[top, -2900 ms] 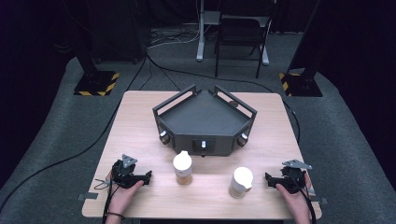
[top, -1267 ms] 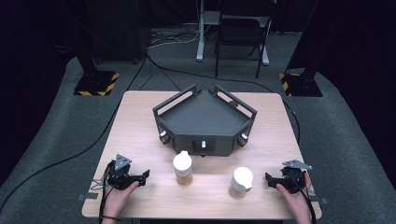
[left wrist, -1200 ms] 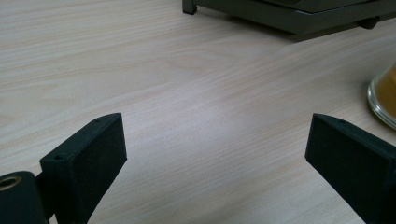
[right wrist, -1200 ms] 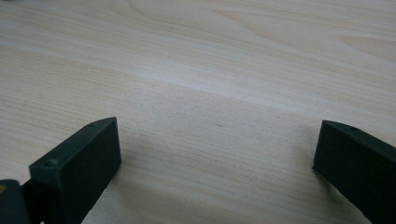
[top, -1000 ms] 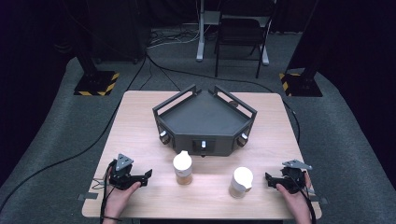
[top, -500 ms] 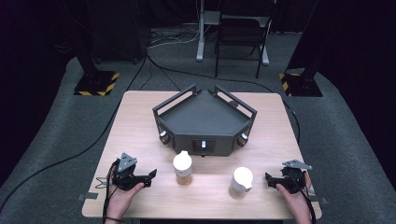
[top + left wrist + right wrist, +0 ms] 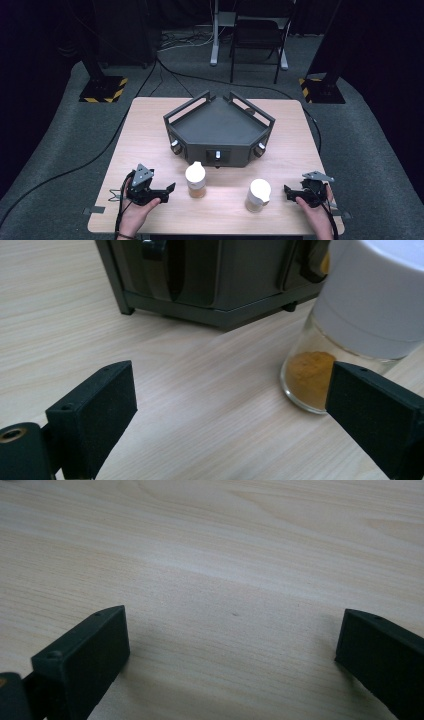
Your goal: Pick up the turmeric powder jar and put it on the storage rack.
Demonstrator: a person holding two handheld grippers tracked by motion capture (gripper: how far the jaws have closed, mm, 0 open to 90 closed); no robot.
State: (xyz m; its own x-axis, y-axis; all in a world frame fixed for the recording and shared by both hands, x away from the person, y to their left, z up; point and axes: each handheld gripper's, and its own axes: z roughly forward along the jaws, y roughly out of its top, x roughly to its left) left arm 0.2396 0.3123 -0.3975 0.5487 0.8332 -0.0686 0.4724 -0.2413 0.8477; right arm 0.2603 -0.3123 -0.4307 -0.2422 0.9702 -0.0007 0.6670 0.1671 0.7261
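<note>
High view: wooden bench (image 7: 150, 130) with a dark angular tray (image 7: 218, 131) in the middle, knobs along its front. Two white-capped jars stand in front of it, left jar (image 7: 195, 180) and right jar (image 7: 258, 194), well apart from each other. Left gripper (image 7: 167, 190) sits at the near left, held in a hand, pointing toward the left jar, near it but not touching. Right gripper (image 7: 288, 191) sits at the near right, just beside the right jar, no contact that can be made out. Floor behind has cables, a chair (image 7: 257, 37) and yellow-black striped stand bases. Left gripper view adds what the high view cannot resolve: the left jar (image 7: 350, 325) is clear glass with an orange-brown powder heaped at the bottom under a wide white cap. The jar stands ahead of the jaws and off to the right, its base partly hidden behind the right jaw, not between the pads; bare bench fills the gap. The tray's front wall (image 7: 215, 280) is behind. Jaws wide, holding nothing. Right gripper view: bare wood grain between the jaws, jaws wide, holding nothing. No brand, label or writing readable on either jar or on the tray.
</note>
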